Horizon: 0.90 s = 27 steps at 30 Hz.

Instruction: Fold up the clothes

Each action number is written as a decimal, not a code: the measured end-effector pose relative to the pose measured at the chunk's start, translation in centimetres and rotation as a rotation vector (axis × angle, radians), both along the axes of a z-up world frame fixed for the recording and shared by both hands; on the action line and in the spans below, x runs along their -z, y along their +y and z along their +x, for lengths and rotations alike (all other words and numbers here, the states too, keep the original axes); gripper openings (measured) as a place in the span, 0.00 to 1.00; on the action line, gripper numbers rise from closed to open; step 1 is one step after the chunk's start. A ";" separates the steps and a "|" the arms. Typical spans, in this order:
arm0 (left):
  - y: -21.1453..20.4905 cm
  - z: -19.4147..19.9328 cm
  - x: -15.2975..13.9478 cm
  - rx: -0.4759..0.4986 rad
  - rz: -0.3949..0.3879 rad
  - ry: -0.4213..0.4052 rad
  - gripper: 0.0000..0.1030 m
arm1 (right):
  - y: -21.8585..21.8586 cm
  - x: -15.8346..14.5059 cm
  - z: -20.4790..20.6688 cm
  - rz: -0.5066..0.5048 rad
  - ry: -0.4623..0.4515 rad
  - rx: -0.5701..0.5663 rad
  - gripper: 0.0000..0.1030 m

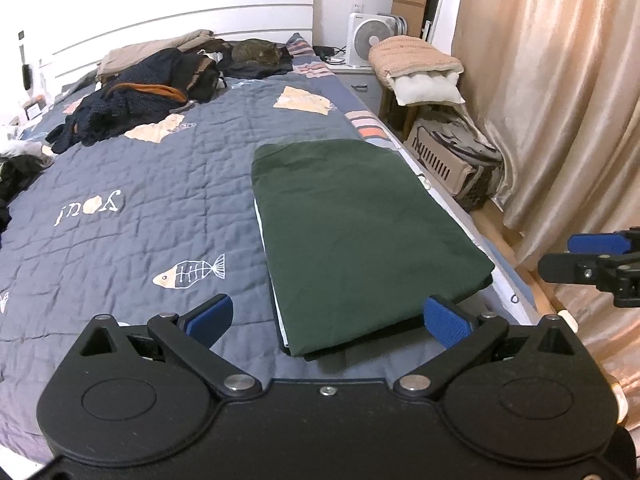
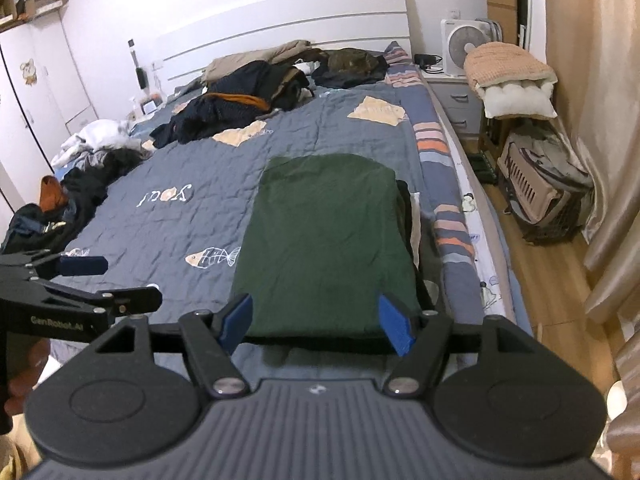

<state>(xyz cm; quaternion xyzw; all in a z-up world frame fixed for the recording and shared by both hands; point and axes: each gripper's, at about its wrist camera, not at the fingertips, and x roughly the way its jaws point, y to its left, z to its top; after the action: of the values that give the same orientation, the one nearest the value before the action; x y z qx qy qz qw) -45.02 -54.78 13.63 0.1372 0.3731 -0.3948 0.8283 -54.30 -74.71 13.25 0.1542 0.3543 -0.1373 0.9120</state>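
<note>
A dark green folded garment (image 1: 360, 232) lies flat on top of a small stack of folded clothes near the bed's right edge; it also shows in the right wrist view (image 2: 328, 248). My left gripper (image 1: 328, 318) is open and empty, hovering just before the stack's near edge. My right gripper (image 2: 316, 324) is open and empty, above the stack's near end. The right gripper shows at the right edge of the left wrist view (image 1: 592, 258), and the left gripper at the left of the right wrist view (image 2: 92, 280). A pile of unfolded dark clothes (image 1: 132, 100) lies near the headboard.
The bed carries a grey-blue quilt (image 1: 140, 200) with fish prints. A cat (image 1: 256, 53) lies by the headboard. More loose clothes (image 2: 80, 176) lie along the bed's left side. A nightstand with a fan (image 1: 368, 42), a stool with cushions, a pet carrier (image 1: 452, 156) and curtains stand at right.
</note>
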 end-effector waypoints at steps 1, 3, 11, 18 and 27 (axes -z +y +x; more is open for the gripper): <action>0.1 0.0 -0.1 -0.002 0.000 0.011 1.00 | 0.1 -0.2 0.0 -0.003 0.007 -0.006 0.67; 0.2 -0.2 -0.5 0.004 0.000 0.017 1.00 | 0.2 -0.5 0.0 -0.008 0.017 -0.019 0.67; 0.5 -1.5 -1.6 0.038 0.005 -0.002 1.00 | 0.6 -1.0 0.0 -0.021 0.053 -0.053 0.67; 0.3 -2.1 -1.7 0.047 0.006 -0.003 1.00 | 0.7 -1.1 0.1 -0.029 0.058 -0.065 0.67; -0.1 -2.2 -1.3 0.048 0.016 -0.004 1.00 | 0.4 -1.0 0.2 -0.024 0.064 -0.065 0.67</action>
<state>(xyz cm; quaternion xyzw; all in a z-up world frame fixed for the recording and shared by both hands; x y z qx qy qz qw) -47.21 -54.84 14.94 0.1537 0.3709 -0.4115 0.8182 -54.12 -74.35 14.26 0.1274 0.3864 -0.1168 0.9060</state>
